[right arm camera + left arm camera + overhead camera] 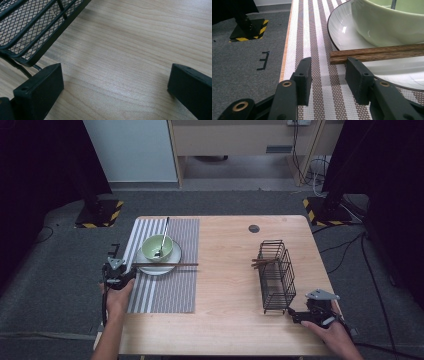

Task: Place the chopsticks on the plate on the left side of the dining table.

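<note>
The high view looks forward and down from above the person's side, taking in the whole table (225,320) from well back. The left gripper view sits low, just above the striped mat (322,37), looking along its own jaws at the plate (342,32) and chopsticks (377,53) close up; both also appear at the high view's left. The right gripper view looks closely down at bare table, with the wire basket (30,32) at its corner, as at the high view's right.

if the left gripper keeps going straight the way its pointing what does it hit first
Most likely the near ends of the brown chopsticks resting across the white plate; they lie just past the left gripper, whose open jaws point at them. Depth is hard to judge.
</note>
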